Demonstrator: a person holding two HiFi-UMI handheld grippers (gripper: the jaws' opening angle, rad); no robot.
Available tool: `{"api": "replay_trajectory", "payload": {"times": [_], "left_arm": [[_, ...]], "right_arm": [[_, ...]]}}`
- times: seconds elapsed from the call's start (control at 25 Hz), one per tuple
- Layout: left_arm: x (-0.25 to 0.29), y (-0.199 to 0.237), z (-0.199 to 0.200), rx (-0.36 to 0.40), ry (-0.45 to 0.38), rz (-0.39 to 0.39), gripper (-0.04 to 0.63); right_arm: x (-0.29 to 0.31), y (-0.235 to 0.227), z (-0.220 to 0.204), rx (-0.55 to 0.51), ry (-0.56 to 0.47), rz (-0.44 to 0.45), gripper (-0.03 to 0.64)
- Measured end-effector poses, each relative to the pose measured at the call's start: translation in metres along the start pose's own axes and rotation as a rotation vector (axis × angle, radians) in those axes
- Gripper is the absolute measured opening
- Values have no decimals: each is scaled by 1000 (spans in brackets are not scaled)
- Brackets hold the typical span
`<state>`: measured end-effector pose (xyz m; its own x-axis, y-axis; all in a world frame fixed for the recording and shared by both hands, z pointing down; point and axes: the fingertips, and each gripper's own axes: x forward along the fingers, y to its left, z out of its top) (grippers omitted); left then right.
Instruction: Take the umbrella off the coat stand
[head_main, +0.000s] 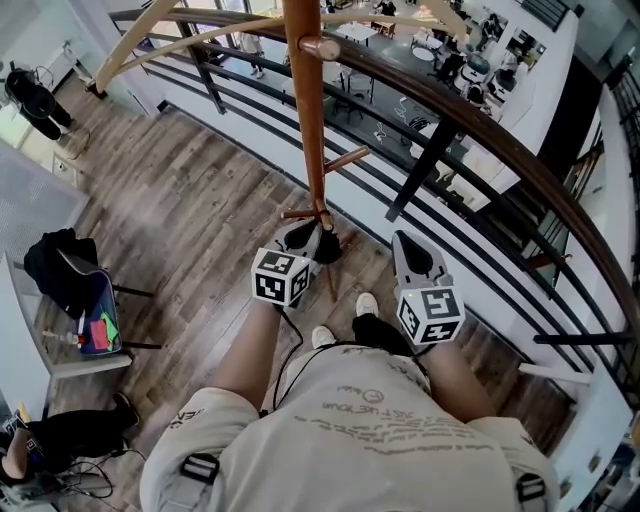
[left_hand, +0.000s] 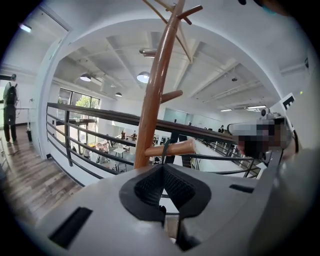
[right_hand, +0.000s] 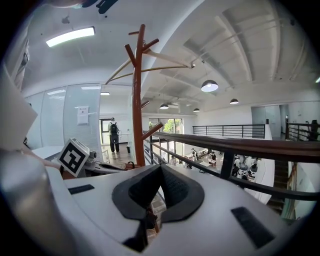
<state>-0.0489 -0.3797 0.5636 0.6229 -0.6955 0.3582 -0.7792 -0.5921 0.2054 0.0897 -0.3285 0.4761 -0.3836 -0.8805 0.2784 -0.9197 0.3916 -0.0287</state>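
Reddish-brown wood, the coat stand (head_main: 312, 120) rose just in front of the person, close to the railing (head_main: 480, 130) on the far right. A small black umbrella (head_main: 328, 248) hung low on it, its thin dark strap (left_hand: 165, 150) looped over a short peg (left_hand: 172, 148) just right of the pole. The left gripper (left_hand: 162, 167) was up against that peg, its jaws pressed together on the strap where it dropped from the wood. The right gripper (right_hand: 161, 167) hung near, to the right and apart from the stand, jaws pressed together on nothing.

The step in hand looked like the unhooking: the grasp was made, but the loop was not yet off. The next move probably called for drawing the strap along the peg toward its free end, rightward and slightly up, until it cleared the rounded tip. The bundle's weight would then fall wholly on the left gripper.
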Motion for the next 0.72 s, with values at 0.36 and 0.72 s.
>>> {"api": "replay_trajectory", "payload": {"times": [0.36,0.72], "left_arm": [[-32,-23,31,63,-52,-42,5],[-76,-27,50,62,-119,-28,5]], "right_arm": [[2,19,9,27,-26,39,2],[7,49,20,49,-65,97,2]]}}
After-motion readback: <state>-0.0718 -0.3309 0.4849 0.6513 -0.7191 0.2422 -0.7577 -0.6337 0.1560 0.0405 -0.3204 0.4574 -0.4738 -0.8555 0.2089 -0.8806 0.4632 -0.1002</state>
